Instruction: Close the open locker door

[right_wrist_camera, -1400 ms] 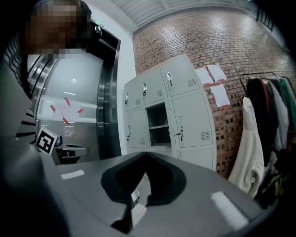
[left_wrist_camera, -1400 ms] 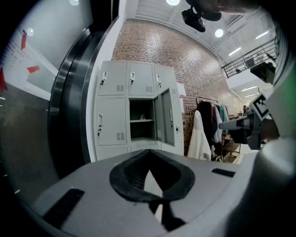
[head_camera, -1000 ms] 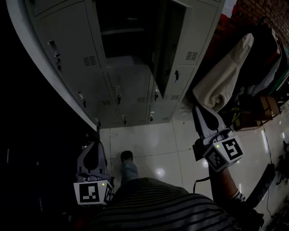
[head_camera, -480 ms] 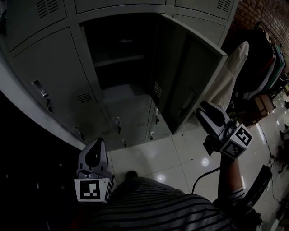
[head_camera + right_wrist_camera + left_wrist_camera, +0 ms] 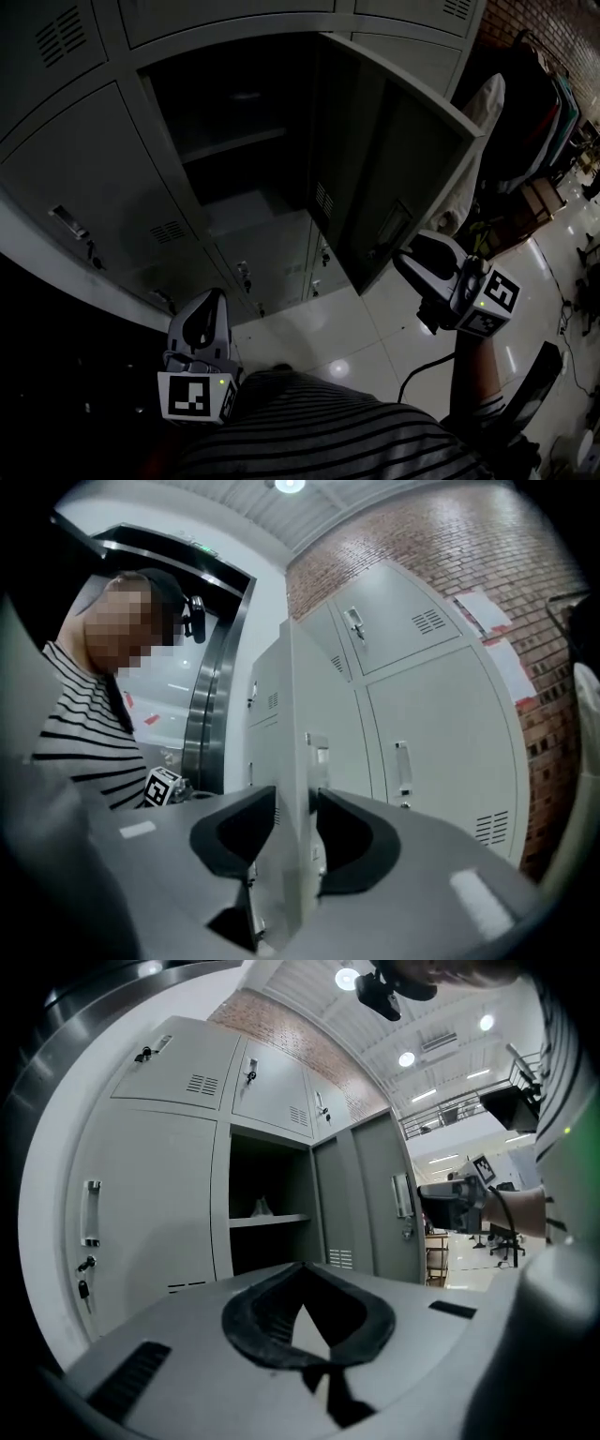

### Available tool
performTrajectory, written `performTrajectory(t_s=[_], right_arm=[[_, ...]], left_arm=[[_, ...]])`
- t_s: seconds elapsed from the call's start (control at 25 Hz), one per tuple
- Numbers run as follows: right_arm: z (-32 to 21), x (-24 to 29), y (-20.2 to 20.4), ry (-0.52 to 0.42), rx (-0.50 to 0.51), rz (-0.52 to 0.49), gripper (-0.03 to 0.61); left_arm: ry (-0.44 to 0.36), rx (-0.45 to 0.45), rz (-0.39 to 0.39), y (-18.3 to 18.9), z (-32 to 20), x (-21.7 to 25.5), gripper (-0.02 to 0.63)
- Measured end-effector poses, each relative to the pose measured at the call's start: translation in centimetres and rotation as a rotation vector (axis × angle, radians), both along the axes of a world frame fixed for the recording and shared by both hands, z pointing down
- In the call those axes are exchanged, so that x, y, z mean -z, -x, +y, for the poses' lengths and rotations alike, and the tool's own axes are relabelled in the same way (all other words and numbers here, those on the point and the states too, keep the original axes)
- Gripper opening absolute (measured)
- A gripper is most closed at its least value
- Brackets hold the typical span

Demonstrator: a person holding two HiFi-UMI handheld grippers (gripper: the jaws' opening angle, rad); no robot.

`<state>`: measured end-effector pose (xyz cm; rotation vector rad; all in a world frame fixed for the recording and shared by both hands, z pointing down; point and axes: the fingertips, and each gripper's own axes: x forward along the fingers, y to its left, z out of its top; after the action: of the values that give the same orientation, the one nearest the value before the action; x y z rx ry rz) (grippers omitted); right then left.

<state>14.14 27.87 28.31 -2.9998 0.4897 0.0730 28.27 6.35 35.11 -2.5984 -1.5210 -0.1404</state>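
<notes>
Grey metal locker door (image 5: 394,169) stands swung out from the bank of grey lockers, its inner face towards the head camera and its free edge lowest and nearest the person. Behind it the dark locker compartment (image 5: 234,103) lies open, with a flat metal shelf (image 5: 234,142) across it. A second ago the head view pointed further down at the glossy white floor tiles (image 5: 375,337), and the right gripper (image 5: 405,262) hung well apart from the door, over the floor. Half a second ago it had risen close to the door's edge. Now it is at that edge, low on the door and just below the handle, and the lockers fill more of the view. In the right gripper view the door (image 5: 295,714) runs edge-on straight between the two dark jaws of the right gripper (image 5: 296,808). They are set narrowly, one pad on each face of the sheet and close against it, so the gripper clasps the door's free edge. The left gripper (image 5: 212,300) has barely shifted over the second, low at the person's left beside the black-and-white striped shirt (image 5: 328,431). Its own view shows the left gripper (image 5: 302,1267) with jaw tips brought together and nothing between them, pointing at the open compartment from a distance.
</notes>
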Motion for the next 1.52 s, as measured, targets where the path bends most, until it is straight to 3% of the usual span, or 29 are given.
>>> performTrajectory(t_s=[0.28, 0.76, 0.92, 1.08, 1.52], right_arm=[[-6.4, 0.0, -3.1, 0.116, 0.018, -0.02, 0.123], [-14.3, -0.6, -13.1, 0.119, -0.138, -0.038, 0.103], [-15.2, -1.0, -16.8, 0.102, -0.158, -0.056, 0.1], [-14.7, -1.5, -20.9, 0.096, -0.157, -0.062, 0.043], [-13.9, -1.8, -30.9, 0.142, -0.137, -0.11, 0.049]], left_arm=[[0.019, 0.031, 0.004, -1.2, -1.4, 0.4, 0.004], [0.028, 0.189, -0.006, -5.7, -8.3, 0.0, 0.003], [0.033, 0.236, -0.012, -7.3, -10.4, -0.2, 0.003], [0.042, 0.268, -0.01, -8.9, -12.1, -0.4, 0.003], [0.036, 0.364, -0.011, -12.9, -15.4, -0.6, 0.003]])
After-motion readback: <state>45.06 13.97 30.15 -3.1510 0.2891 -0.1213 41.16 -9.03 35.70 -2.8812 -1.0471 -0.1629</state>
